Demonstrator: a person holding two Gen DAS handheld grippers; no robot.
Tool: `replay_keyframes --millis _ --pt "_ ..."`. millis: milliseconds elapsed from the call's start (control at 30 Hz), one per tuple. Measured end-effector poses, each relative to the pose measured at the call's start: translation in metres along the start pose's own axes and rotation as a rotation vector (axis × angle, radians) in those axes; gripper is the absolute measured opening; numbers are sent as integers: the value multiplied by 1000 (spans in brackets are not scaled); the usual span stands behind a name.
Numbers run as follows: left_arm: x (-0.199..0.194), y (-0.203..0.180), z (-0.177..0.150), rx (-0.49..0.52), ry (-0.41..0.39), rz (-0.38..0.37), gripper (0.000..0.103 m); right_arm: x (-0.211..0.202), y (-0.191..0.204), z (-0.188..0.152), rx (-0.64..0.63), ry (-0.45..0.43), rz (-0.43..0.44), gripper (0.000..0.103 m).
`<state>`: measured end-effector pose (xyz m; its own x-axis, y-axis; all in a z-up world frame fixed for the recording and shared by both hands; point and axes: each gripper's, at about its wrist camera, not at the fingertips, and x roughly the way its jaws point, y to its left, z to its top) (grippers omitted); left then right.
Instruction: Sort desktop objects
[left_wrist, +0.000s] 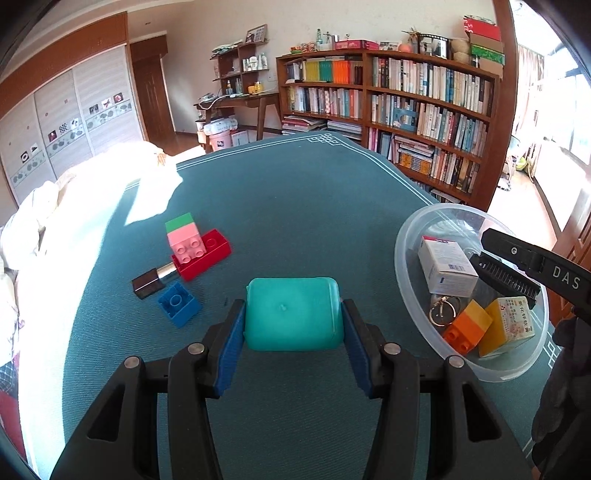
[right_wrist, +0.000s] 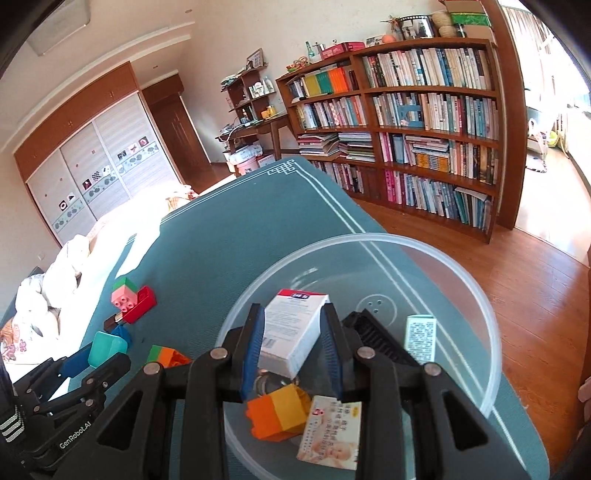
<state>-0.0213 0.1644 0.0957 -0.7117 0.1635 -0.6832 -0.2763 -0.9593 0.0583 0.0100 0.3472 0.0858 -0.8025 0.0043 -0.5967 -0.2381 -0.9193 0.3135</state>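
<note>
The left gripper (left_wrist: 293, 332) pinches a teal rounded box (left_wrist: 291, 314) between its blue-padded fingers (left_wrist: 231, 345), both pads flat against the box's sides, above the counter (left_wrist: 295, 206) with its dark green cloth. Ahead and to the left of it lie loose pieces on the cloth: a blue brick (left_wrist: 179, 303), a small dark tube with a silver end (left_wrist: 153, 278), and a red brick (left_wrist: 207, 254) carrying a pink brick (left_wrist: 186, 243) topped with green.

To the right stands a clear plastic bowl (left_wrist: 406, 236) near the counter's corner. The right gripper (right_wrist: 291, 354) hangs over it, and a white box with a red band (right_wrist: 291, 332) lies between its fingers (right_wrist: 253, 347); the pads seem to be touching its sides, though the angle leaves a firm grip uncertain. Also in the bowl are an orange-and-yellow brick (right_wrist: 279, 410), a printed carton (right_wrist: 330, 432), a black comb (right_wrist: 380, 339), a small white-and-green box (right_wrist: 420, 338) and a metal ring (left_wrist: 441, 314). Outside the bowl's left rim sits a green-and-orange brick (right_wrist: 166, 356).
</note>
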Motion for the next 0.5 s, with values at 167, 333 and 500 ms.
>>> replay_keyframes --millis 167,333,500 --pt "-2 43 -12 -98 16 81 54 15 44 -11 -51 55 132 48" --pt "-3 66 -23 -147 30 113 54 32 97 -32 -175 118 205 49" --pt "0 76 -35 -163 48 105 54 61 128 -48 -281 187 183 49"
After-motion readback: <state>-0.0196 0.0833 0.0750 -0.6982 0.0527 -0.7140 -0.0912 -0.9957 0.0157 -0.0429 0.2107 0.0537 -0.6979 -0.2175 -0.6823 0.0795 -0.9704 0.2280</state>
